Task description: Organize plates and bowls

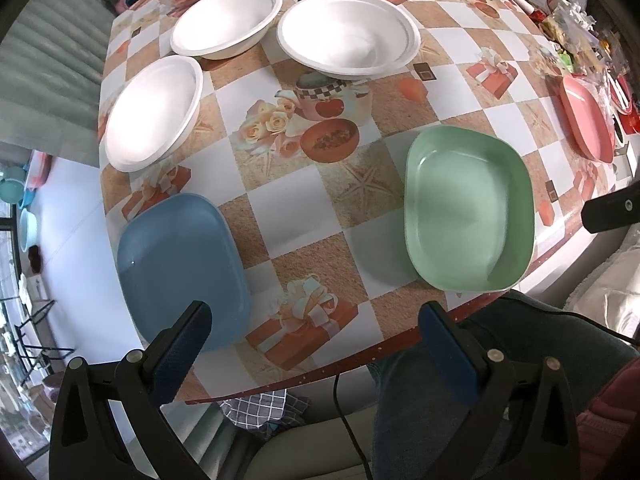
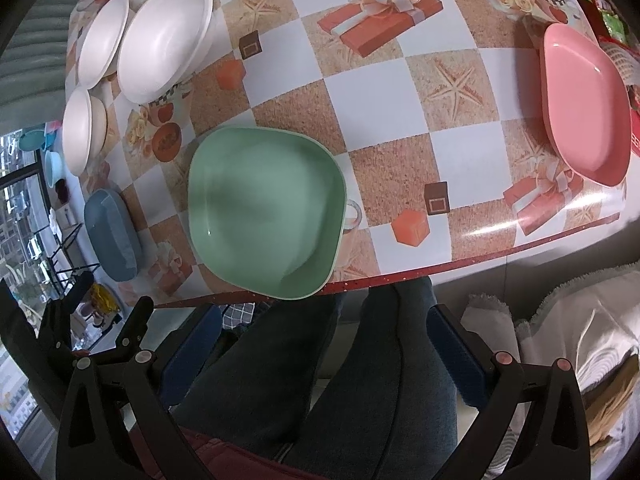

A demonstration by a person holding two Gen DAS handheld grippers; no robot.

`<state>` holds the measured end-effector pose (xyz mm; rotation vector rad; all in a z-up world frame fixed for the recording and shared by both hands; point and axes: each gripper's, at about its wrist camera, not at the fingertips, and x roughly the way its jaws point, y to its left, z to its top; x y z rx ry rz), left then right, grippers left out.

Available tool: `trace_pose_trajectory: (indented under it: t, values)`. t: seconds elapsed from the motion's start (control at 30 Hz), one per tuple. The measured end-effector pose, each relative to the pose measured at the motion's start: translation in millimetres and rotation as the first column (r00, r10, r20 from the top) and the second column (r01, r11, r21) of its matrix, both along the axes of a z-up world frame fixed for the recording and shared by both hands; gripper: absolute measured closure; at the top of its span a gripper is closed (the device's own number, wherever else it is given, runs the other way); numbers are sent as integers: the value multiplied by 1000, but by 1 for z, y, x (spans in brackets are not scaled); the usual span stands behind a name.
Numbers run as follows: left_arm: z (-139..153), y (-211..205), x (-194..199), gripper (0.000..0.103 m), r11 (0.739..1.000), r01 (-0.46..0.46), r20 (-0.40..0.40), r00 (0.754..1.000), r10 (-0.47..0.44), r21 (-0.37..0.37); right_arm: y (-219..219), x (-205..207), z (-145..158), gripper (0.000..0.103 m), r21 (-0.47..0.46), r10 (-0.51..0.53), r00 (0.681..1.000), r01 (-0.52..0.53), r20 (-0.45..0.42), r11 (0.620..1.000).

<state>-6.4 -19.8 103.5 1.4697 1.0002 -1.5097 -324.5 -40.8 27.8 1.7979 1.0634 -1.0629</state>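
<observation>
1. Left claw (image 1: 316, 338): spread apart, empty, above near table (image 1: 304, 216) edge, blue plate (image 1: 180, 268) just beside left finger.
2. Right claw (image 2: 324, 344): spread apart, empty, off the table, green plate (image 2: 264, 212) just ahead.

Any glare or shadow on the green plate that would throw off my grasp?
Right wrist view: a broad soft shadow covers the green plate, with only a tiny glint on its inner wall. Left wrist view: the plate is evenly lit and slightly blurred along one rim.
</observation>
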Motion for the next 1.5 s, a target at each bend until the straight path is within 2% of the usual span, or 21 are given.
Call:
trace_pose_trajectory:
  t: [0.33, 0.5, 0.83, 1.07, 1.17, 1.23, 1.5]
  values:
    - [-11, -8, -7, 0, 999, 30, -1, 1000, -30, 33, 18, -32, -24, 0, 59, -114, 993, 116, -32, 991]
    - [-19, -25, -27, 0, 998, 35, -25, 999, -34, 44, 24, -34, -35, 0, 54, -125, 991, 128, -54, 990]
    - [-50, -41, -71, 0, 992, 120, 56, 991, -123, 41, 22, -26, -64, 0, 25, -126, 988, 129, -89, 991]
    - [-84, -37, -102, 0, 988, 148, 128, 980, -154, 49, 17, -4, -83, 0, 39, -8, 983, 15, -186, 999]
    - [-96, -35, -109, 0, 986, 155, 165, 973, -162, 53, 8, 6, -87, 0, 14, 74, 962, -73, -262, 997]
    - [-101, -39, -116, 0, 990, 130, 155, 979, -136, 47, -3, 14, -88, 0, 4, 118, 945, -123, -306, 992]
    - [-117, -78, -106, 0, 998, 53, 158, 986, -57, 33, -66, 21, -74, 0, -77, 140, 921, -179, -362, 981]
